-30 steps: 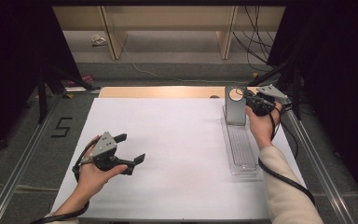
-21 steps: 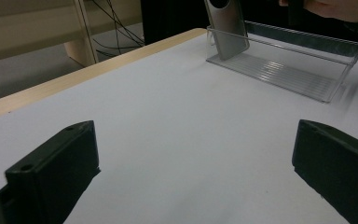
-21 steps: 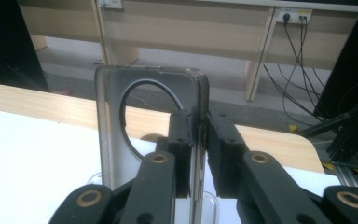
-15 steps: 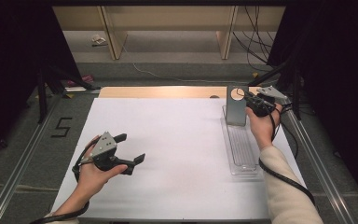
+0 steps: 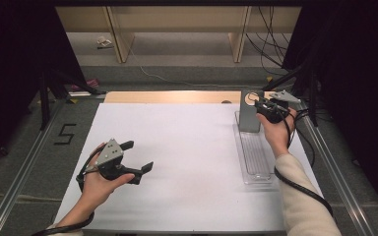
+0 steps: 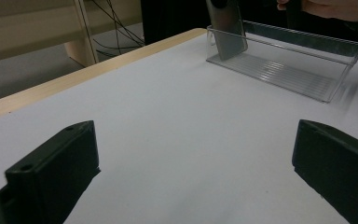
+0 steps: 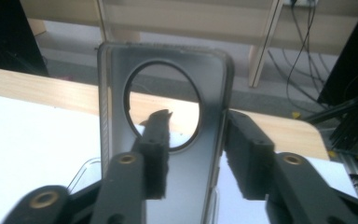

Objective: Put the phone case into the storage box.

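A grey phone case (image 5: 249, 118) with a round hole near its top stands upright at the far end of a clear plastic tray (image 5: 256, 162) on the right of the white table top. My right gripper (image 5: 261, 104) is at the case's top. Its jaws have just been opening. In the right gripper view the case's (image 7: 116, 93) side strip is between them, with a gap at the left pad, so my right gripper (image 7: 198, 119) is open. My left gripper (image 5: 139, 156) rests open near the table's front left, nothing between its jaws (image 6: 193, 175). It looks toward the case (image 6: 226, 28) and tray (image 6: 284, 65).
A wooden strip (image 5: 172, 97) runs along the table's far edge, with shelving and loose cables (image 5: 270, 34) beyond. Metal rails (image 5: 334, 167) flank the table. A "5" mark (image 5: 65, 133) sits on the floor at left. The right gripper's black cable (image 5: 300, 184) trails along the forearm.
The right hand has stayed at the top of the case with only a slight shift. The left hand and its gripper have not moved.
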A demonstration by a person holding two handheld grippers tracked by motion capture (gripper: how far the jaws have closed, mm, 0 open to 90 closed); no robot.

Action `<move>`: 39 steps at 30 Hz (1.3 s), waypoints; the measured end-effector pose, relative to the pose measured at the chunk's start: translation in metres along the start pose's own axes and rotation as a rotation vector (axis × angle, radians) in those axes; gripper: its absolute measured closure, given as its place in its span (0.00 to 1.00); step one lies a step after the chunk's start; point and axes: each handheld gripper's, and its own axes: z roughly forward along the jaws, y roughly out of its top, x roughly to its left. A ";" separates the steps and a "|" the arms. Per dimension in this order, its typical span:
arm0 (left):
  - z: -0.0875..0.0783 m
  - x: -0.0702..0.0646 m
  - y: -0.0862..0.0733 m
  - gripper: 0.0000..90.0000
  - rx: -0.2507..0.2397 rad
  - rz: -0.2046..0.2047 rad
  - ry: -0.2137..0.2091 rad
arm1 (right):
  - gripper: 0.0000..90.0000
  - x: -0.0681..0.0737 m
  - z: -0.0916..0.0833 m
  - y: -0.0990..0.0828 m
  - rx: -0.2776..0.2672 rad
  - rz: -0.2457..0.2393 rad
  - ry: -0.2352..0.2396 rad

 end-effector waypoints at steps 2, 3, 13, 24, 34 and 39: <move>0.000 0.000 0.000 0.00 0.000 -0.002 0.000 | 0.64 0.000 0.001 -0.001 0.011 0.009 0.009; 0.000 0.000 0.000 0.00 0.000 -0.002 0.000 | 0.61 0.000 0.001 -0.001 0.011 0.005 0.002; 0.000 0.000 0.000 0.00 -0.002 0.000 0.000 | 0.46 0.000 -0.001 0.005 0.001 -0.008 0.008; 0.000 0.000 0.000 0.00 -0.004 0.000 0.000 | 0.41 0.001 -0.014 0.015 -0.012 0.012 0.011; 0.000 0.000 0.000 0.00 -0.003 -0.002 0.000 | 0.78 -0.002 -0.028 0.018 0.016 0.034 0.027; 0.000 0.000 0.001 0.00 -0.005 -0.002 0.001 | 0.83 -0.001 -0.028 0.016 0.033 0.032 0.038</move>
